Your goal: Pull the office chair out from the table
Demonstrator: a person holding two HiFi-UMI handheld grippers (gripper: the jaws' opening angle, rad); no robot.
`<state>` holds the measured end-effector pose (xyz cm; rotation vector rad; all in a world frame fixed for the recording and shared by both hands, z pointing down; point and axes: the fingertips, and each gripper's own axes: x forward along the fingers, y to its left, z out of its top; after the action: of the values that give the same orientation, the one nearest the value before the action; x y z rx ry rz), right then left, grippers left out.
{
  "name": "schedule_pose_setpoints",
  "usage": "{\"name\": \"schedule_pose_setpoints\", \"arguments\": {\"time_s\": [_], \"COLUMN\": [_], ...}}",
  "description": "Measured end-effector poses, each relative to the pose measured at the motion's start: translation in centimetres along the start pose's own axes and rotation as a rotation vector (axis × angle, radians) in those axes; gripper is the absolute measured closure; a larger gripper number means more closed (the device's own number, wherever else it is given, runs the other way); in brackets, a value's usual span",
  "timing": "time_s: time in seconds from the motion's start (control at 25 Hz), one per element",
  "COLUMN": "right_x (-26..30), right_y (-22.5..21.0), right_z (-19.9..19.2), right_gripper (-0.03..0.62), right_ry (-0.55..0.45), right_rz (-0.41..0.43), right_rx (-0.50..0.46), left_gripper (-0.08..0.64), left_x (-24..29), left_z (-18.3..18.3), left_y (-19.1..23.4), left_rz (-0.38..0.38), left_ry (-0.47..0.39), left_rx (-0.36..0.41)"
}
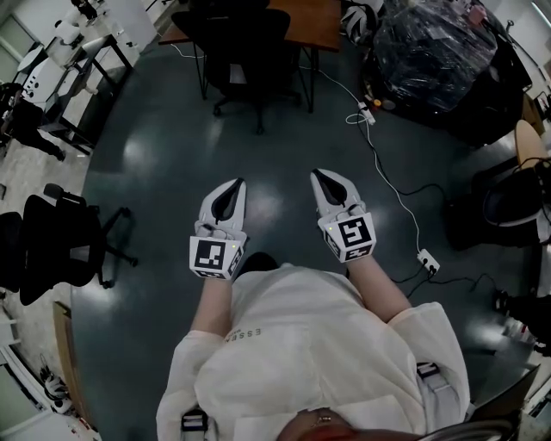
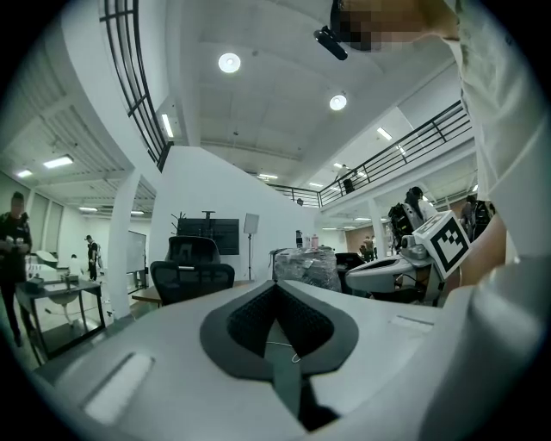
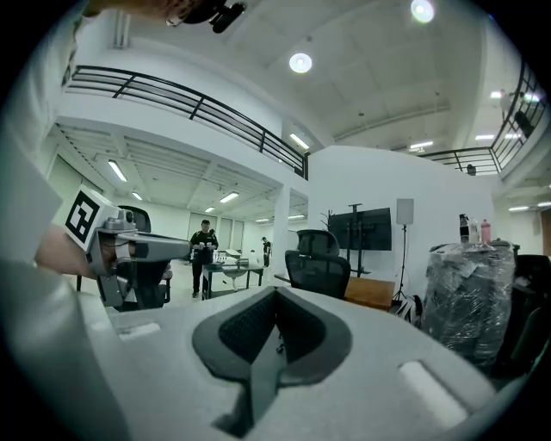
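The black mesh office chair (image 1: 234, 43) stands tucked against the brown wooden table (image 1: 310, 21), well apart from both grippers, across a glossy dark grey floor (image 1: 284, 146). The left gripper (image 1: 238, 183) and the right gripper (image 1: 318, 176) hover side by side, each with its jaws pressed together on nothing. A white cable (image 1: 387, 181) lies on the floor.

office chair (image 1: 245, 52) is tucked at the table (image 1: 314, 21) right behind it, wrapped bundle (image 1: 430, 52) off to its right, power strip (image 1: 367, 113) on the floor (image 1: 258, 155) between those two, second chair (image 1: 56, 245) way off front-left, left gripper (image 1: 238, 183) and right gripper (image 1: 318, 175) side by side well in front
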<state>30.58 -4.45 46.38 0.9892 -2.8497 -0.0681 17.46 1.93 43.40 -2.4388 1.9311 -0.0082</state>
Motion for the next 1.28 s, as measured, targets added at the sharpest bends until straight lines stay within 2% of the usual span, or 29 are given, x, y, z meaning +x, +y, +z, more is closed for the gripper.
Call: {"name": "schedule_pose_setpoints", "arguments": {"time_s": [0.2,0.48,0.72,1.04,1.28], "right_x": [1.3,6.4,14.3,26.4,32.4], "right_y": [0.3,1.6,2.6,3.4,3.6], "right_z": [-0.5,-1.2,0.0,2.8,2.8], "right_gripper": [0.600,0.600,0.600,0.600,0.600], "right_ry": [0.010,0.051,0.058,0.040,0.066], "right_rz": [0.018,0.041,0.003,-0.097,-0.150], "right_rx": [0.015,0.031,0.047,0.038,0.046], "left_gripper": [0.543,0.543,0.543,0.543,0.543], "left_x": [-0.3,0.4,2.8,7.9,10.7], "left_z": [-0.7,-2.0,-2.0,-0.7,-1.5], "left_y": [1.4,6.7,15.5,28.5,34.6], "left_rz": [0.030,0.061,0.057,-0.033,-0.075], "left_ry": [0.016,0.027,0.024,0.012,0.012], "left_rx": [-0.005,-0.033,-0.046,-0.030,-0.046]}}
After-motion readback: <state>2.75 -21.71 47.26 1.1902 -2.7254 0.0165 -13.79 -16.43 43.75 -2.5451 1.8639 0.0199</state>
